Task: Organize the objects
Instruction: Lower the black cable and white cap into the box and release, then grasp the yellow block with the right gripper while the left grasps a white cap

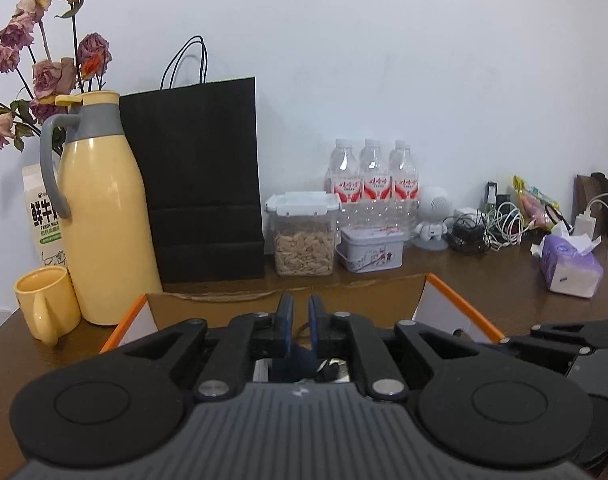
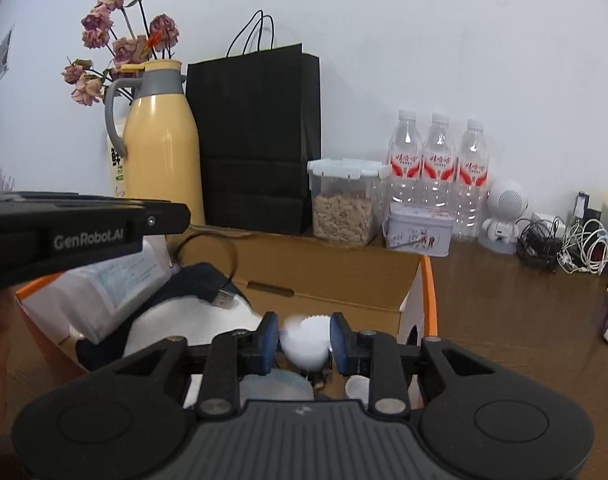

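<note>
**Both grippers over the open cardboard box**

At your far left on the brown wooden tabletop (image 1: 463,276) stands a small yellow ceramic mug (image 1: 46,304), just beside a tall yellow thermos jug with a grey handle (image 1: 104,216). Dried pink roses (image 1: 44,40) and a white milk carton (image 1: 42,216) stand behind the jug. Next comes an upright black paper bag with cord handles (image 1: 196,176), then a clear lidded plastic container of pale seeds (image 1: 302,236), a small lilac printed tin (image 1: 371,250) and three clear water bottles with red labels (image 1: 371,184) behind the tin. Further right sit a white round robot figure (image 1: 433,216), a tangle of black and white cables (image 1: 491,228) and a purple pack of tissues (image 1: 569,264).

Your left gripper (image 1: 300,320) hangs over the open cardboard box with orange-edged flaps (image 1: 443,304), its blue pads nearly together; you cannot tell whether they pinch the dark item below them.

Your right gripper (image 2: 304,342) is closed around a white ridged round object (image 2: 307,340), held over the same box. Inside the box lie a white printed packet (image 2: 116,284), a black cable with a USB plug (image 2: 222,296) and a white rounded item beneath it
</note>
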`<state>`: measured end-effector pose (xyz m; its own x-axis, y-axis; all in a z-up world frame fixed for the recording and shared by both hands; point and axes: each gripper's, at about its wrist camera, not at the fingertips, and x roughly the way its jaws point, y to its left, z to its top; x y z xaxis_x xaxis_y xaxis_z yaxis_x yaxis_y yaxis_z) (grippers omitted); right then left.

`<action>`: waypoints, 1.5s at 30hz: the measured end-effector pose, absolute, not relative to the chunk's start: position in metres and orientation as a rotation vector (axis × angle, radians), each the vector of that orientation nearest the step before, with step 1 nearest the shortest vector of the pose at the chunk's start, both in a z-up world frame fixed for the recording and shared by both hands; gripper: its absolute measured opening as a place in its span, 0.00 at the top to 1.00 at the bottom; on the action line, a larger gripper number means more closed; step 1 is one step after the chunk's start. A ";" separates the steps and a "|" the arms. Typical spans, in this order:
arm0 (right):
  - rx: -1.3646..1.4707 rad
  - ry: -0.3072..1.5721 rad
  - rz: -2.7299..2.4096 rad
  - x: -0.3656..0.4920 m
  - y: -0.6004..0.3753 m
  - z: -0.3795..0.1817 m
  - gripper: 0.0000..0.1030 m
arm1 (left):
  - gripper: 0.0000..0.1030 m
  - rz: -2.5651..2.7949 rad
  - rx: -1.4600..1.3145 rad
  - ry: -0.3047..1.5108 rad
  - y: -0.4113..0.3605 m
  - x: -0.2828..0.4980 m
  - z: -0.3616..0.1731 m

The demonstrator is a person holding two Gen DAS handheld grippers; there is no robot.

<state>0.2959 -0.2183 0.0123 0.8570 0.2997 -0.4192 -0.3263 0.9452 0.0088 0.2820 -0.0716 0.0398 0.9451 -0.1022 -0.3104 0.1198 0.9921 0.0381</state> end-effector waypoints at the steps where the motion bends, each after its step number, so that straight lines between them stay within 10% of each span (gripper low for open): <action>1: -0.062 0.428 0.329 0.295 -0.219 0.012 0.52 | 0.71 -0.109 0.060 0.318 -0.071 0.281 0.039; 3: -0.064 0.415 0.321 0.292 -0.219 0.012 0.32 | 0.32 -0.084 0.065 0.303 -0.069 0.279 0.039; 7: -0.066 0.394 0.306 0.288 -0.220 0.014 0.01 | 0.00 -0.053 0.069 0.266 -0.067 0.272 0.043; 45: -0.171 0.558 0.366 0.169 -0.200 -0.001 0.00 | 0.00 0.002 0.033 0.467 -0.001 0.162 0.011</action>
